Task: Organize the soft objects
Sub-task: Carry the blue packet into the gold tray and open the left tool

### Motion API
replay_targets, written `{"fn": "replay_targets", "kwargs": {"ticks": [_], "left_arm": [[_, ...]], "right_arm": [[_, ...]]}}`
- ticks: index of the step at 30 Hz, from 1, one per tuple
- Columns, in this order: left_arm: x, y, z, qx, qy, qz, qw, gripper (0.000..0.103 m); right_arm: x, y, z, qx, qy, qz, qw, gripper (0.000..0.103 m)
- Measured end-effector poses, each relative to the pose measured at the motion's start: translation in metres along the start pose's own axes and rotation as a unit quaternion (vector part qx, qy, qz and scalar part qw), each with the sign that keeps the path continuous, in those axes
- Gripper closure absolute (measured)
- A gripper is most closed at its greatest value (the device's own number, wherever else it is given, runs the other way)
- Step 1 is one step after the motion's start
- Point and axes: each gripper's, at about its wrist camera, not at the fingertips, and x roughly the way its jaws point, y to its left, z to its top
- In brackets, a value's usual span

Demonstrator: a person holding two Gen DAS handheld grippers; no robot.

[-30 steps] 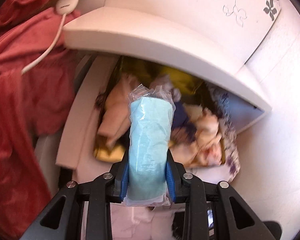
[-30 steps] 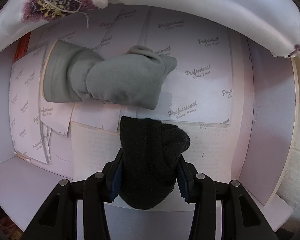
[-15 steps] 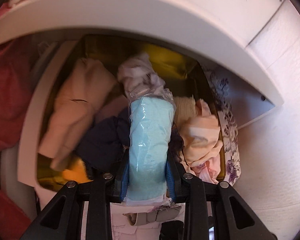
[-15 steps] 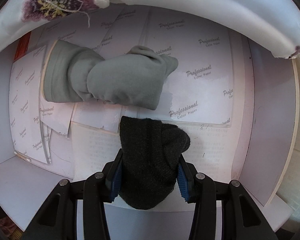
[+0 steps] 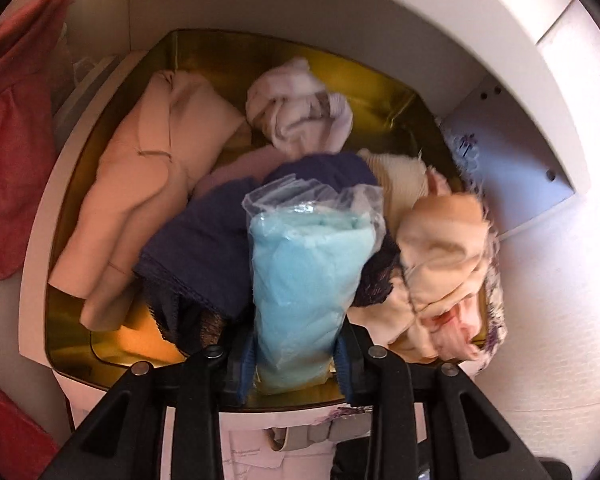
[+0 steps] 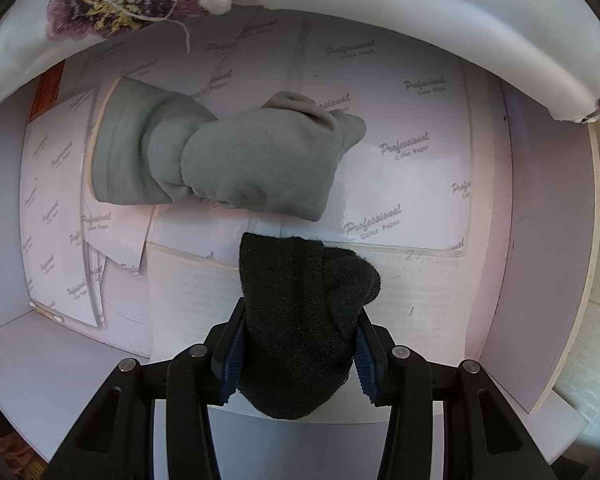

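Left gripper [image 5: 296, 356] jaws easing open around bagged blue cloth roll [image 5: 304, 280] above gold tin [image 5: 396, 100] of clothes, right gripper [image 6: 298, 360] clamped on dark knit sock [image 6: 300, 320] over paper-lined drawer [image 6: 540, 240]

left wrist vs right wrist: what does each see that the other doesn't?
Left wrist only: gold tin packed with soft items, a beige garment, a navy cloth; left tongs around a bagged light-blue roll, jaws opening.
Right wrist only: white shelf lined with printed paper sheets, a grey sock bundle; right tongs shut on a black sock.
Both: black tongs with blue pads, soft item between them.
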Motion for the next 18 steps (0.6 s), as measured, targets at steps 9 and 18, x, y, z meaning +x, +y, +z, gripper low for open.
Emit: {"fn": "replay_targets", "kwargs": {"ticks": [9,18], "left_arm": [[-0.030,0.004,-0.004,0.006,-0.026,-0.006,0.9996,0.065],[-0.035,0.007,0.013,-0.010,-0.043,0.035,0.9984,0.065]], "right_arm": [[0.000,-0.001,0.000,-0.001,-0.001,-0.001,1.000,0.055],[-0.001,0.003,-0.002,-0.005,-0.002,-0.004,1.000,0.055]]}}
